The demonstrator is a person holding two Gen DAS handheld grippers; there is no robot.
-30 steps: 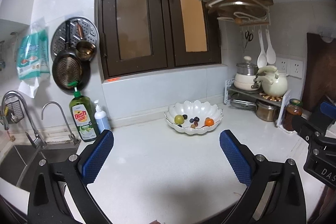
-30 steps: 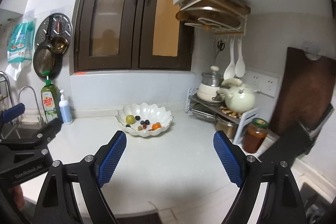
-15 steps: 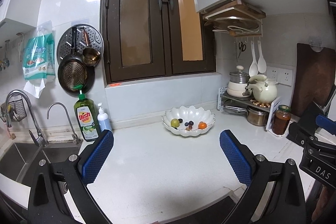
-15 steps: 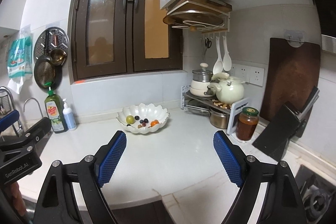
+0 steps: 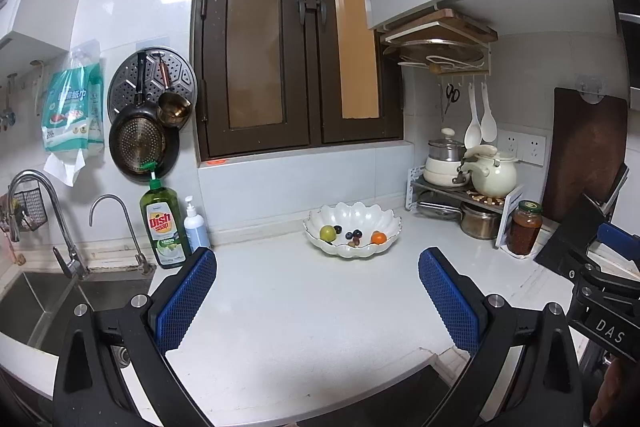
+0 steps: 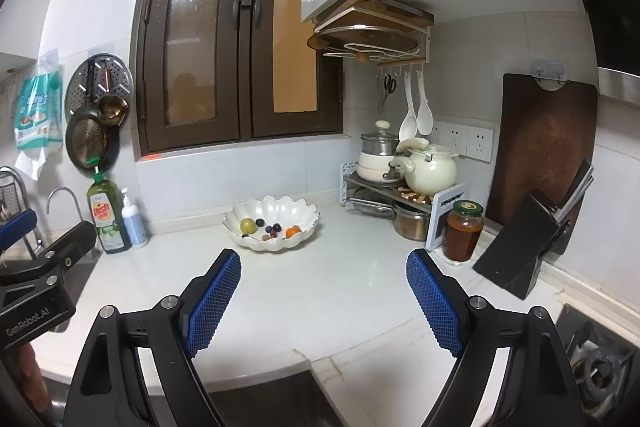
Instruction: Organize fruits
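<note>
A white scalloped bowl [image 5: 352,219] [image 6: 276,211] stands at the back of the white counter near the window. Inside it lie a green fruit [image 5: 327,233] [image 6: 248,225], an orange fruit [image 5: 378,237] [image 6: 294,231] and several dark grapes [image 5: 353,234] [image 6: 273,228]. My left gripper [image 5: 318,295] hangs open over the counter's front part, well short of the bowl, with nothing between its blue pads. My right gripper [image 6: 323,295] is open too, empty, and equally far back from the bowl.
A dish soap bottle [image 5: 163,227] and a pump bottle [image 5: 195,227] stand left of the bowl by the sink [image 5: 48,299]. At the right are a pot rack with a kettle [image 6: 430,169], a jar [image 6: 462,231], a knife block [image 6: 524,251] and a stove burner [image 6: 600,375].
Both grippers have pulled back from the bowl, which looks smaller and farther now; the counter's front edge has come into view. Both sets of jaws stayed open.
</note>
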